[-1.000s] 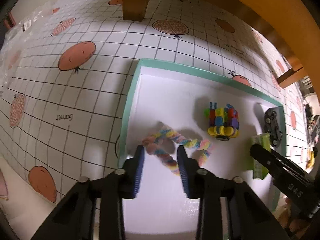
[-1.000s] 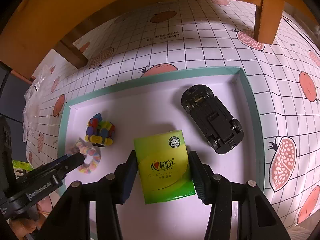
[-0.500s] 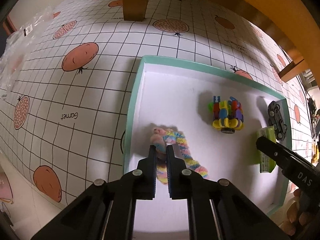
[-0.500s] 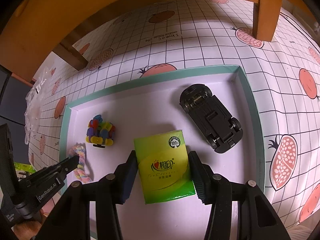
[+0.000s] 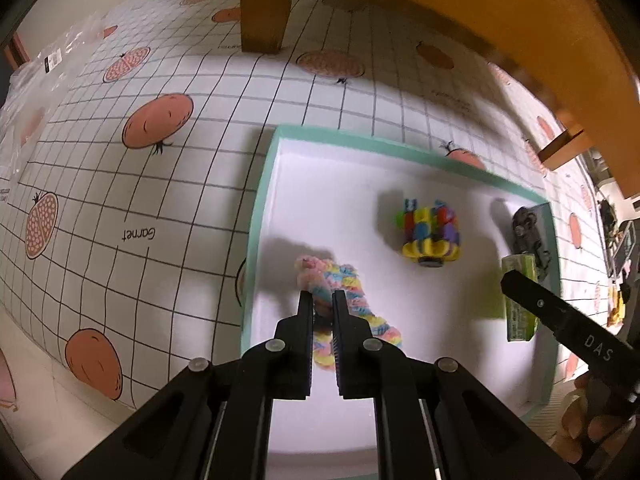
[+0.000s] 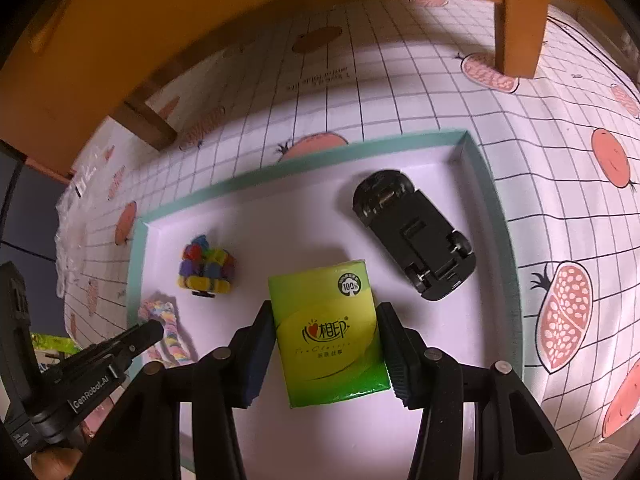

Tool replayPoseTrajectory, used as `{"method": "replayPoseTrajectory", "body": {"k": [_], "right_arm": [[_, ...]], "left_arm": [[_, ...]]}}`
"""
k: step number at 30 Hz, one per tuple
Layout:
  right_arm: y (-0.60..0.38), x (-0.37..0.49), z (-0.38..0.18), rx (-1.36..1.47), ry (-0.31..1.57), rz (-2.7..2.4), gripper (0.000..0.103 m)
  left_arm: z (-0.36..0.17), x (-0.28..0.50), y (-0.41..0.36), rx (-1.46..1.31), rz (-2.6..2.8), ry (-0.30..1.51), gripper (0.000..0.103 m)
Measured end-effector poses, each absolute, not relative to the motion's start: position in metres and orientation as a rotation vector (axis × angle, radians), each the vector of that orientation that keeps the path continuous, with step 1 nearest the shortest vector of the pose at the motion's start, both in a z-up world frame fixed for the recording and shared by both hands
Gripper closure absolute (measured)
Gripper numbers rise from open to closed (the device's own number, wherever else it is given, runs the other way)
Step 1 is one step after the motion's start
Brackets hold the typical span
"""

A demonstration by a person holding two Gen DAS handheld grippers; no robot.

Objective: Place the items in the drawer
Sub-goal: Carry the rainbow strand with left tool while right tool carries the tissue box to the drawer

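A teal-rimmed white tray (image 5: 256, 216) lies on the checked cloth. My left gripper (image 5: 322, 300) is shut on a pastel braided rope (image 5: 344, 280) near the tray's left wall, and the rope's ends trail below the fingers. A colourful block toy (image 5: 430, 236) and a black toy car (image 5: 530, 232) lie farther right. In the right wrist view my right gripper (image 6: 326, 312) is shut on a green tissue pack (image 6: 328, 332), one pad against each side. The car (image 6: 416, 236) lies upside down beyond it. The block toy (image 6: 206, 266), the rope (image 6: 170, 320) and the left gripper (image 6: 150, 330) show at the left.
The cloth (image 5: 160, 200) has a fruit print. Wooden furniture legs (image 5: 266, 4) (image 6: 520, 24) stand beyond the tray under an orange wooden top. A clear plastic bag (image 5: 40, 80) lies at the far left. A hand (image 5: 592, 432) holds the right gripper.
My left gripper's jaws closed on the braided rope and drew it up and toward the tray's left wall. The right gripper and tissue pack have not moved.
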State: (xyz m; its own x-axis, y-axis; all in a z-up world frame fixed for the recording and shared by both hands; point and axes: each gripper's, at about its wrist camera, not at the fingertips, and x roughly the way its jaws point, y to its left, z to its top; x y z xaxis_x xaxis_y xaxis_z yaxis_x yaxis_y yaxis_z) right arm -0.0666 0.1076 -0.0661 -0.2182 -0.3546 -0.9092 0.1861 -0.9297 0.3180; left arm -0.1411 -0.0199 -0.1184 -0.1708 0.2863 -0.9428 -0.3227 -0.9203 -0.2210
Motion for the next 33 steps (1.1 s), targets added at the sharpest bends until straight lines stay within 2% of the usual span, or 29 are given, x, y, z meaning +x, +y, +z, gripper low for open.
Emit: {"method": "replayPoseTrajectory", "body": {"k": [7,15,33], "right_arm": [[0.117,-0.059,-0.042,1.638,-0.268,-2.251,0.05],[0.116,-0.046,0.002,1.528,-0.204,-2.327,0.05],[0.104,-0.029,0.15,1.163,-0.16,-2.445,0.05]], "left_arm": [[-0.094,-0.147,-0.008,-1.622,2.132,-0.018,0.095],[-0.021,-0.143,-0.011,-1.401,2.152,-0.101,0.095],[0.123,-0.15,-0.007,-0.95,2.192,-0.162,0.094]]}}
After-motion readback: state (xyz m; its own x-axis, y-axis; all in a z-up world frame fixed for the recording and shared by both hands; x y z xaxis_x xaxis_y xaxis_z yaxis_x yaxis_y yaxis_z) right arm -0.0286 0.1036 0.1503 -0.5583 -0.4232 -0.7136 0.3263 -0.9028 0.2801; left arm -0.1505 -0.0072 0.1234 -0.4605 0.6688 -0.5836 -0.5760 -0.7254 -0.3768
